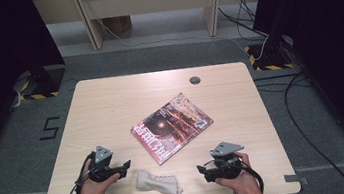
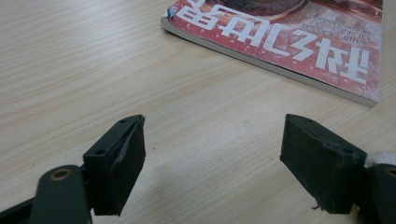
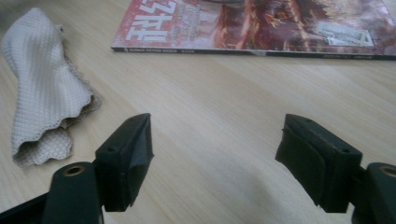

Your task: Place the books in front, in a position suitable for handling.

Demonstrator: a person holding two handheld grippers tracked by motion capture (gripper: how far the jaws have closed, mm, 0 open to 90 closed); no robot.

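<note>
Cloth (image 1: 159,183) lay untouched on the near table (image 1: 110,105) between the left gripper (image 1: 125,164) and right gripper (image 1: 201,170), both jaws wide and empty, magazine (image 1: 172,126) beyond.

Magazine (image 1: 172,127): glossy red-and-dark cover with large white lettering, lying closed and flat near the middle of the table, turned at an angle to the table edges; its spine and lower corner are showing in the left gripper view (image 2: 289,44) and its long edge in the right gripper view (image 3: 261,28).

Cloth (image 1: 159,183): beige, waffle-textured, lying crumpled and loosely folded near the front edge of the table, just in front of the magazine's near corner, apart from it; layered wavy hems are showing (image 3: 44,88).
</note>
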